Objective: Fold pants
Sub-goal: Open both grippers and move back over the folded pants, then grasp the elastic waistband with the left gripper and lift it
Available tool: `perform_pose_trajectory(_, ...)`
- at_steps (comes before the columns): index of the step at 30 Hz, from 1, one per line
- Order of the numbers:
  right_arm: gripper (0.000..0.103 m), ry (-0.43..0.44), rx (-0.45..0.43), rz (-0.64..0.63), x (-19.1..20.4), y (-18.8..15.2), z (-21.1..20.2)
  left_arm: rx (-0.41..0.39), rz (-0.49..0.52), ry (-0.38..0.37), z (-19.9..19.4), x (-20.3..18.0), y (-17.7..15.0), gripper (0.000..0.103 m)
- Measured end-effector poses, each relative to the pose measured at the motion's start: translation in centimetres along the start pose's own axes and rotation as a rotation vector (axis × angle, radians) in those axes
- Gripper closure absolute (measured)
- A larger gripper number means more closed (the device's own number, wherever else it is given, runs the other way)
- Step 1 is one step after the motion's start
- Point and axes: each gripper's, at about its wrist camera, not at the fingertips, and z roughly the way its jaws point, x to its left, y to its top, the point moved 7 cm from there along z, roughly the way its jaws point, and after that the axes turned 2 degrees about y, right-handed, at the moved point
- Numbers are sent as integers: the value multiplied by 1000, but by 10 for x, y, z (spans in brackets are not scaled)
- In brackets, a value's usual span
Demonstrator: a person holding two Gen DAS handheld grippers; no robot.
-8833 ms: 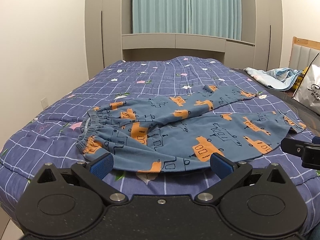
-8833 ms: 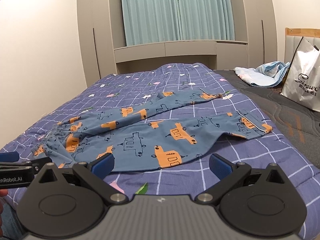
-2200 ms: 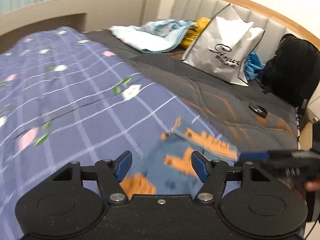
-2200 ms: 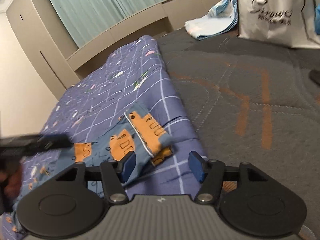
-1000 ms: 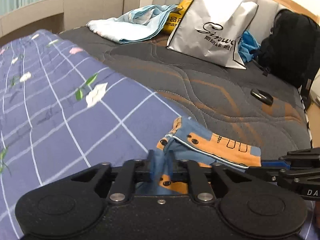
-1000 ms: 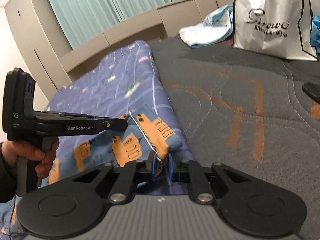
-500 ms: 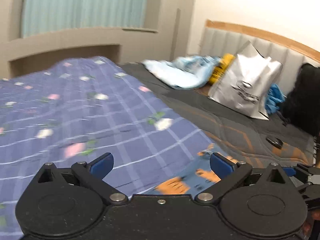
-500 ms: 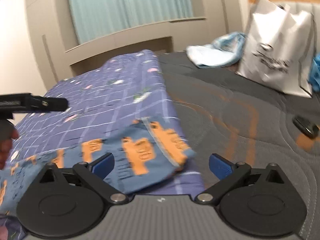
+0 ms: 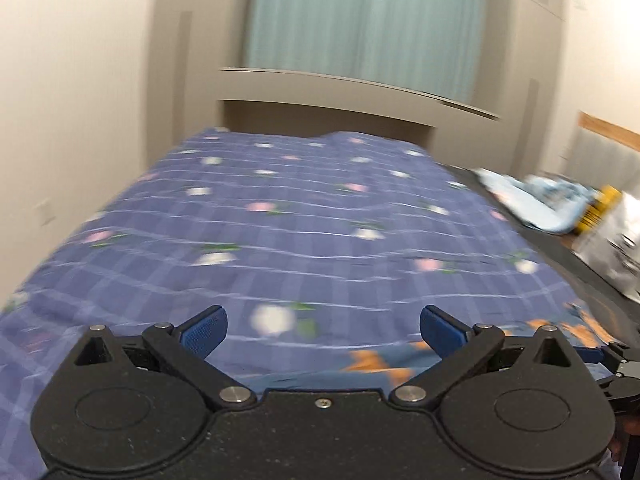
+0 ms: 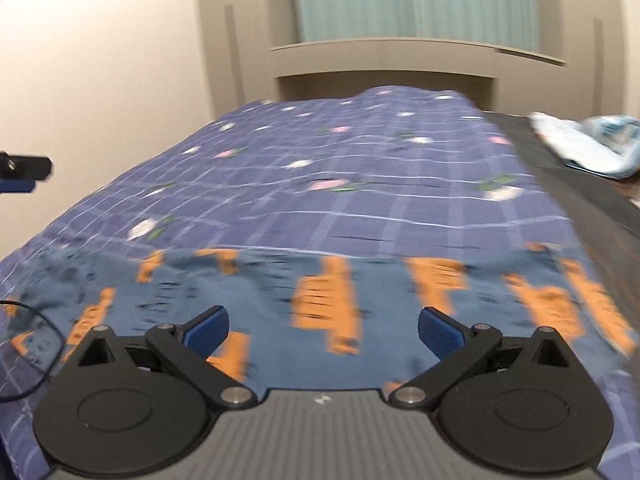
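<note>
The blue pants (image 10: 320, 292) with orange prints lie flat across the near edge of the purple checked quilt (image 10: 360, 168), one leg laid over the other. My right gripper (image 10: 323, 330) is open and empty just above them. My left gripper (image 9: 322, 326) is open and empty over the quilt (image 9: 280, 232). Only a strip of the pants (image 9: 380, 364) shows below its fingers. Both views are blurred by motion.
A light blue cloth heap (image 9: 532, 200) and a white shopping bag (image 9: 612, 248) lie on the dark mattress at the right. The cloth heap (image 10: 588, 140) also shows in the right wrist view. A wall runs along the left; cabinets and a curtain stand behind.
Both grippers let go of the leg cuffs, opened wide and swung left toward the waist end. The pants now lie with one leg folded over the other.
</note>
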Motion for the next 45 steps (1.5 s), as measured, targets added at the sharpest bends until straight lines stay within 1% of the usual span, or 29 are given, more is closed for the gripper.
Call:
perform_pose_trajectory(4,0,52,23,-53,37,10,24,-4,-31,110,-36,62,7,1)
perform_pose_trajectory(7,0,79,36,-86,62,17,40,-6,-13,168,-61,96,12,1)
perform_pose_trajectory(9,0,94,41,-104,78,23,51,-3,-7,190,-73,111,12,1)
perform_pose_trajectory(12,0,120,47,-127,98,28,61,18,-16,186,-77,126,-2,1)
perform_pose_trajectory(16,0,137,67,-173,119,28,69,62,-56,122,-61,131,-38,1)
perform_pose_trajectory(19,0,134,81,-214,127,27,72,128,-76,82,-43,128,-70,1)
perform_pose_trajectory(21,0,131,95,-237,131,26,74,163,-104,64,-33,125,-86,3)
perform_pose_trajectory(24,0,121,112,-273,135,25,77,199,-157,54,-21,123,-103,19)
perform_pose_trajectory(25,0,114,116,-283,136,25,79,209,-179,52,-18,124,-108,30)
perform_pose_trajectory(26,0,110,119,-292,138,26,82,216,-201,48,-15,124,-112,49)
perform_pose_trajectory(27,0,107,120,-297,140,26,83,228,-225,41,-11,125,-115,62)
perform_pose_trajectory(28,0,104,121,-300,141,27,84,247,-243,45,-7,125,-118,77)
perform_pose_trajectory(30,0,104,125,-308,145,28,87,265,-246,52,-3,124,-122,79)
perform_pose_trajectory(32,0,104,120,-318,149,30,87,244,-234,51,-4,121,-120,83)
perform_pose_trajectory(34,0,104,112,-327,152,31,88,205,-213,49,-7,119,-112,85)
perform_pose_trajectory(35,0,105,109,-329,154,31,88,186,-196,47,-9,116,-108,95)
perform_pose_trajectory(36,0,105,108,-329,155,31,89,170,-179,44,-10,115,-103,99)
perform_pose_trajectory(38,0,105,109,-327,156,31,90,149,-137,31,-8,111,-93,100)
perform_pose_trajectory(40,0,105,113,-324,156,31,92,144,-110,37,-1,111,-88,100)
perform_pose_trajectory(43,0,105,115,-320,157,30,93,169,-93,60,14,118,-94,100)
perform_pose_trajectory(45,0,107,115,-320,157,30,93,175,-105,59,19,122,-100,99)
